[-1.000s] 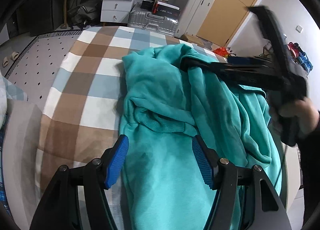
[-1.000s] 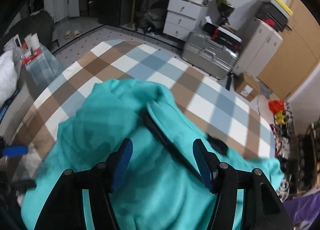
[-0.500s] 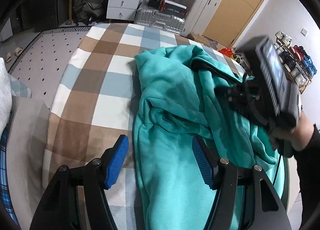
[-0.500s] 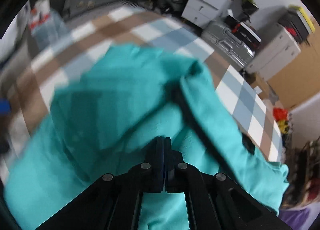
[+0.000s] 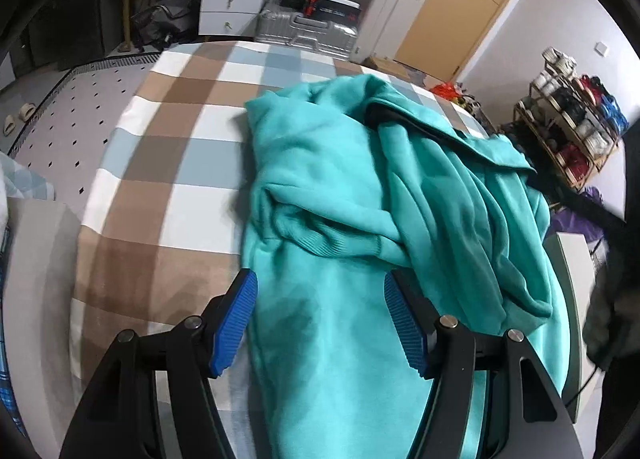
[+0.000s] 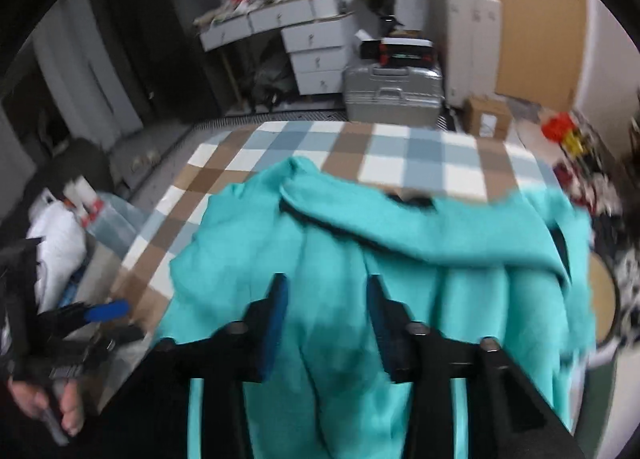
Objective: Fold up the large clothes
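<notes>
The teal hoodie (image 5: 340, 195) lies rumpled on the checked bed (image 5: 168, 131). Left gripper (image 5: 320, 319) hovers over its near part, fingers wide, nothing clamped. Right gripper (image 6: 326, 323), pinched shut half a second ago, has just been opening and has swung aside; cloth beneath, ungripped. No readable writing.

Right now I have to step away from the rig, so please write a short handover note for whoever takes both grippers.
Left gripper: jaws open, hovering over the teal sweatshirt, gripping nothing.
Right gripper: jaws have just been opening; nothing pinched between them, cloth only below.
Sweatshirt: lies bunched and creased on the checked bedcover, one ribbed cuff draped across the body.
Done: garment is on the bed; no neat fold visible.
Left: spread it flat, bring in the sleeves, fold the body.
</notes>
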`<action>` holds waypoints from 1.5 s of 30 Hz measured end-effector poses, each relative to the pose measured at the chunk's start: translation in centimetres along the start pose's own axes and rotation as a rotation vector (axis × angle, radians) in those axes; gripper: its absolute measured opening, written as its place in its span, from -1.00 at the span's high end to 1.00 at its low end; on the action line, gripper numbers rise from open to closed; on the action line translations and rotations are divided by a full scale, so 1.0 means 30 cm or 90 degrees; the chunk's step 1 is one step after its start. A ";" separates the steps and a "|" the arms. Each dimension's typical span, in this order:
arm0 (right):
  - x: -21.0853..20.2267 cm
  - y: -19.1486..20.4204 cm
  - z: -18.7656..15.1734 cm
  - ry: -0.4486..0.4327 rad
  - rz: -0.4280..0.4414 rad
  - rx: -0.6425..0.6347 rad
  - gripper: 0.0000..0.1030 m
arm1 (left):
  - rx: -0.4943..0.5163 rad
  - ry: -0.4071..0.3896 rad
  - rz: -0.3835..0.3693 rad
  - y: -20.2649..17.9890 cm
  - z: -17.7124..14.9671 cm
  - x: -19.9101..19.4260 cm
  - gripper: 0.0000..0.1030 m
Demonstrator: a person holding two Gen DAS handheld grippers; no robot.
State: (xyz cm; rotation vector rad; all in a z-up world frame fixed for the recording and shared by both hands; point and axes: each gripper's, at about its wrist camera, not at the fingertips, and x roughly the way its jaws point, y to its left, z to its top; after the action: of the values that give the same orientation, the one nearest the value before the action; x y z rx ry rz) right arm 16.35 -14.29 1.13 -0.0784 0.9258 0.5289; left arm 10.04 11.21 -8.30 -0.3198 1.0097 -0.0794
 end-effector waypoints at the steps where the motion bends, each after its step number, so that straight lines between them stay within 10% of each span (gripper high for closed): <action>1: -0.009 -0.016 -0.042 0.013 0.005 0.004 0.20 | 0.006 0.002 0.001 -0.014 -0.005 0.002 -0.18; 6: 0.155 -0.031 -0.249 0.167 -0.030 -0.026 0.67 | 0.031 0.014 0.012 -0.090 -0.038 0.030 -0.18; 12: 0.118 -0.069 -0.227 0.122 0.009 0.049 0.60 | 0.054 0.014 0.046 -0.097 -0.044 0.053 -0.19; 17: -0.134 -0.189 -0.153 -0.025 -0.070 0.035 -0.84 | -0.017 -0.030 0.060 0.016 0.063 -0.004 -0.19; 20: -0.174 -0.340 -0.075 -0.054 -0.088 0.071 -0.85 | -0.110 -0.011 0.067 0.126 0.165 0.039 -0.48; 27: 0.062 -0.698 0.047 0.049 -0.086 0.217 -0.74 | -0.055 0.090 0.065 0.098 0.358 0.239 -0.49; 40: 0.259 -0.888 0.045 0.145 -0.060 0.271 -0.52 | -0.063 0.213 -0.037 0.106 0.429 0.451 -0.52; 45: 0.249 -0.841 0.030 0.117 -0.034 0.257 0.02 | 0.017 0.225 -0.026 0.039 0.442 0.441 0.38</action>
State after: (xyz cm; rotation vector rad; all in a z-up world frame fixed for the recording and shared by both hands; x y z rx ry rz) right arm 32.41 -32.99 -8.13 0.2167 1.1908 0.2806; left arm 28.16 12.52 -12.98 -0.3083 1.3513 -0.1905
